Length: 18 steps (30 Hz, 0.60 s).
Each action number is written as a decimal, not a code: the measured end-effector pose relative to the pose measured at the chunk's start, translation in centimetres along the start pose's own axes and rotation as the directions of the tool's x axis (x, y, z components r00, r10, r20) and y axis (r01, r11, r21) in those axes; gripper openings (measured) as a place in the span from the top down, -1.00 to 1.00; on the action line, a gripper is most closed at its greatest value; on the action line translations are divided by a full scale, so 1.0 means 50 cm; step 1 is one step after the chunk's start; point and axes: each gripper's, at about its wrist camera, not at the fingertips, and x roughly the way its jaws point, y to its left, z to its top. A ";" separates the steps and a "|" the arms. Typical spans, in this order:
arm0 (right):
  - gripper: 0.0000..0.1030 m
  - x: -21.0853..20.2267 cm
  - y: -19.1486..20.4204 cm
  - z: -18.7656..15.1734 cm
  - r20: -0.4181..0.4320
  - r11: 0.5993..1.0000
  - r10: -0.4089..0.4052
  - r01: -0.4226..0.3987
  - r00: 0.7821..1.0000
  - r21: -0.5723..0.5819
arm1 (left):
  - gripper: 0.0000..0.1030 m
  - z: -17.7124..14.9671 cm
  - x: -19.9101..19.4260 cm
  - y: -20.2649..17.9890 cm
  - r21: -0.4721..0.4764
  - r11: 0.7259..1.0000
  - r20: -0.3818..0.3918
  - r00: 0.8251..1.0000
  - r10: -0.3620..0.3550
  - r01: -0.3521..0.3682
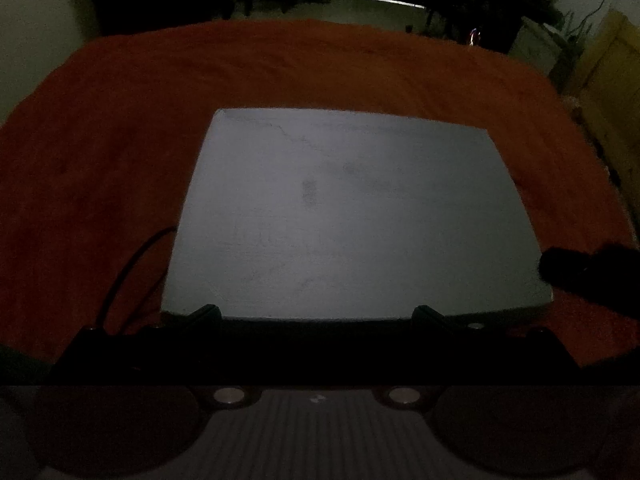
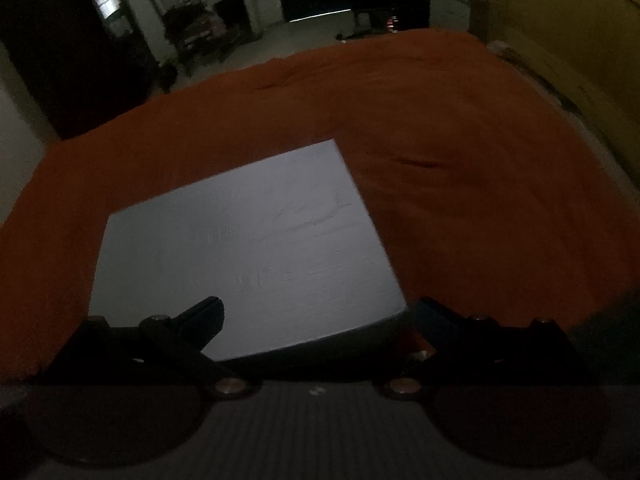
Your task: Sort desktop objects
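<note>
While the room sits in deep gloom, one flat grey slab [image 1: 352, 216], shaped like a closed laptop or a board though the light is too poor to say which, lies on a table draped in a single orange cloth [image 1: 120, 140]. Seen from the left wrist camera, the left tongs [image 1: 316, 314] hover at the slab's near edge with both black fingers spread wide, one tip at each near corner, and nothing held between them. One thin black cable [image 1: 128, 272] loops over the cloth just beside the slab's left edge. At the slab's right side a single dark, rounded shape [image 1: 584, 272] reaches in at the near right corner; it is too dim to identify. From the right wrist camera the same slab [image 2: 248, 256] appears turned at an angle, faint scuffs and markings visible on its top. The right tongs [image 2: 316, 312] are likewise spread wide and grip nothing: the left finger [image 2: 200, 316] rises over the slab's near surface, while the right finger [image 2: 436, 316] sits just off the slab's near right corner, above the cloth [image 2: 460, 160]. One small crease marks the cloth to the right of the slab. Beyond the table, dark furniture and two pale windows are dimly visible.
</note>
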 end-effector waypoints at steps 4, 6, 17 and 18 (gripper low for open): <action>-1.00 -0.033 -0.012 0.006 0.037 0.998 0.020 -0.022 0.999 0.055 | -0.99 -0.010 -0.013 -0.003 -0.010 1.000 -0.023 0.999 0.024 -0.025; -1.00 -0.038 -0.008 0.008 0.040 0.998 0.040 -0.042 0.998 0.039 | -0.99 -0.016 -0.017 -0.006 -0.011 0.999 -0.033 0.999 0.040 -0.041; -1.00 -0.041 -0.009 0.004 0.028 0.996 0.058 -0.060 0.998 0.070 | -0.99 -0.038 0.015 0.100 -0.296 0.955 -0.121 0.990 -0.071 0.032; -1.00 -0.039 -0.009 0.005 0.026 0.996 0.057 -0.059 0.998 0.070 | -0.99 -0.038 0.015 0.110 -0.288 0.958 -0.117 0.993 -0.015 -0.019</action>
